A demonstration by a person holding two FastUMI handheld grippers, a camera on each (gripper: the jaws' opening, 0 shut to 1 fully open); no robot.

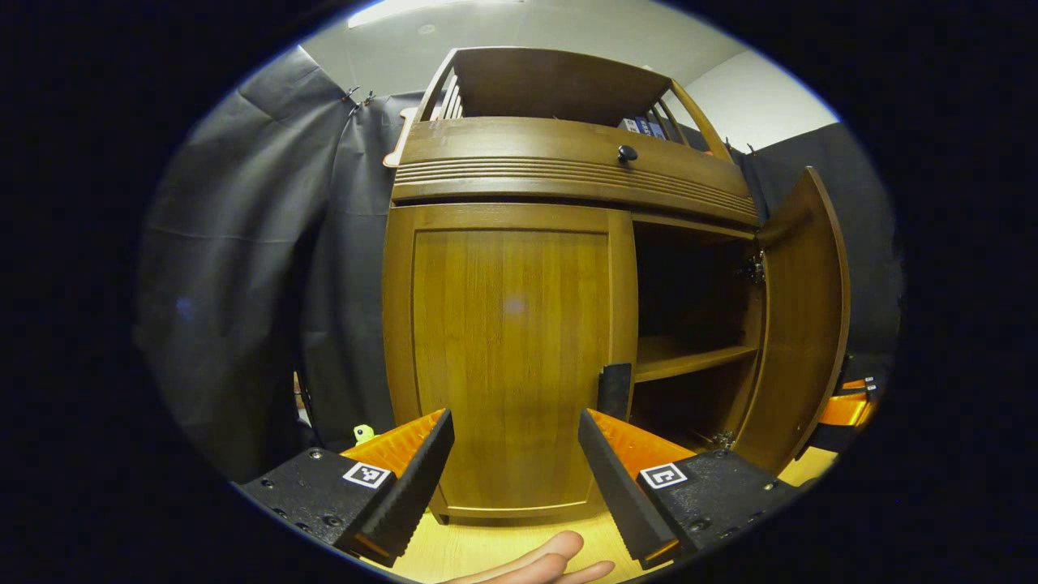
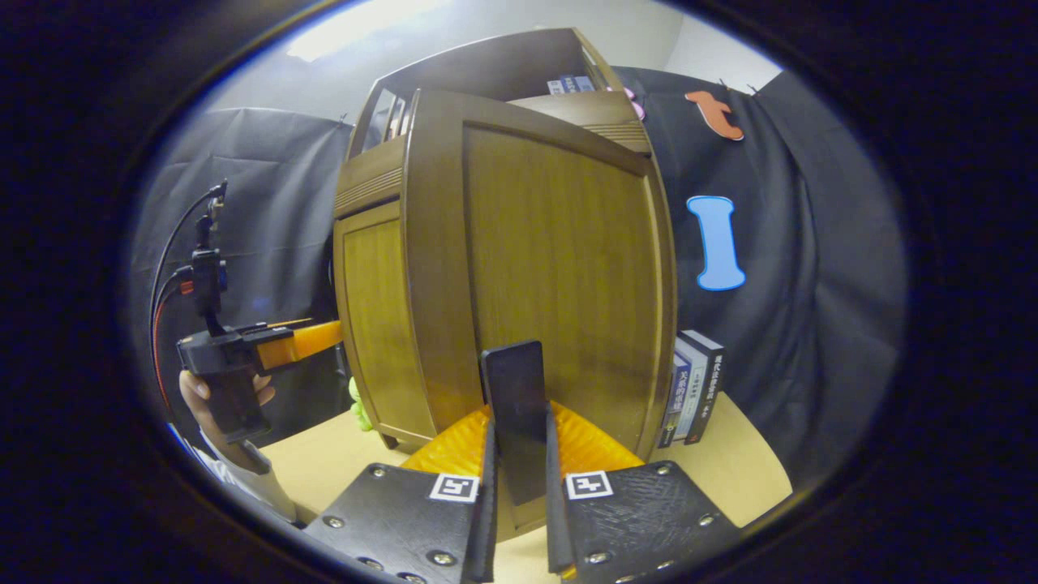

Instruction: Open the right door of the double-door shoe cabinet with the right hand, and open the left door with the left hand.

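left door dead ahead of the left tongs, its handle up and to their right

the shoe cabinet (image 1: 568,170) stands on the pale worktop (image 1: 486,543) with its right door (image 1: 803,324) already swung wide, shelf (image 1: 689,357) and dark inside on show. the left door (image 1: 507,357) is shut, flat across the front, its long axis upright. its dark handle (image 1: 615,391) juts from the inner edge by the open half.

the left tongs (image 1: 516,442) gape wide with nothing between them, squared to that shut door, close in. the handle lies just beyond the right-side finger, a little up and inward, so my guess is the next move is a short shift toward the cabinet's centre, then a close on the handle and a pull outward about the hinge on the far side.

in the right gripper view the right tongs (image 2: 519,438) sit narrowed around the right door's upright dark handle (image 2: 515,405); both fingers appear to press it. the left hand is clearly the nearer one for the left door.
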